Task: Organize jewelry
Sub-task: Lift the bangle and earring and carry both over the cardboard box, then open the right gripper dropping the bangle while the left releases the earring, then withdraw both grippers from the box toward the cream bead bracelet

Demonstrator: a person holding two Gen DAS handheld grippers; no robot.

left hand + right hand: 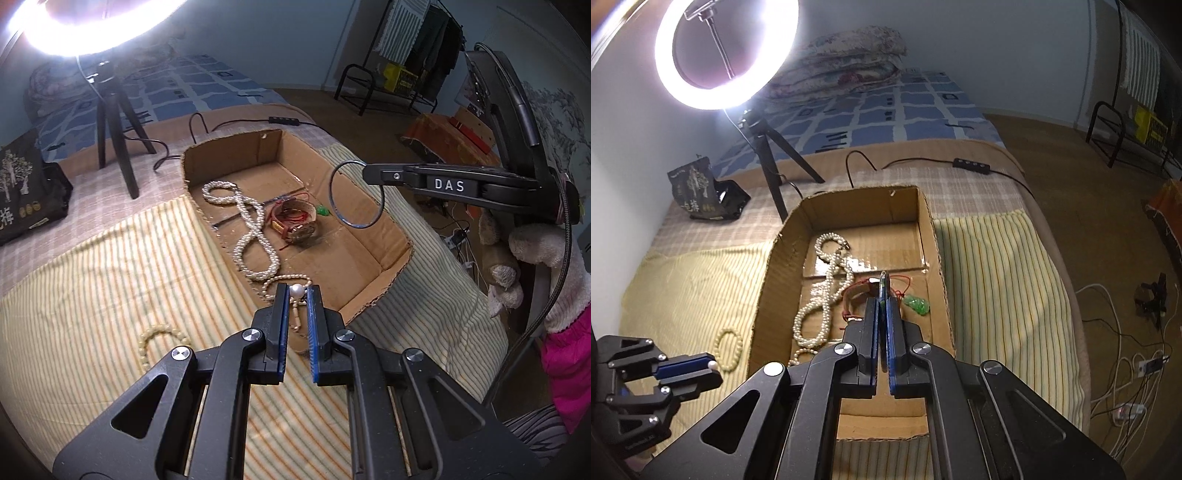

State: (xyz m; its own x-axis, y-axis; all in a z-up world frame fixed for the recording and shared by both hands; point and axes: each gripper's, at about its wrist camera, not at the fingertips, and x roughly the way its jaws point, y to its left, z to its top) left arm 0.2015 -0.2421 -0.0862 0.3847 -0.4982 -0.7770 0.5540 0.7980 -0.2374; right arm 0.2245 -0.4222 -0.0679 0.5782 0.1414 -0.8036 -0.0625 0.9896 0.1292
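Cardboard box ahead of our jaws holds a long pearl rope, a red-strapped watch and a green charm. Our left gripper is clamped on a big pearl of a thin necklace at the box's near wall. Our right gripper pinches a thin bangle over the box. A bead bracelet lies on the bed, left of both.
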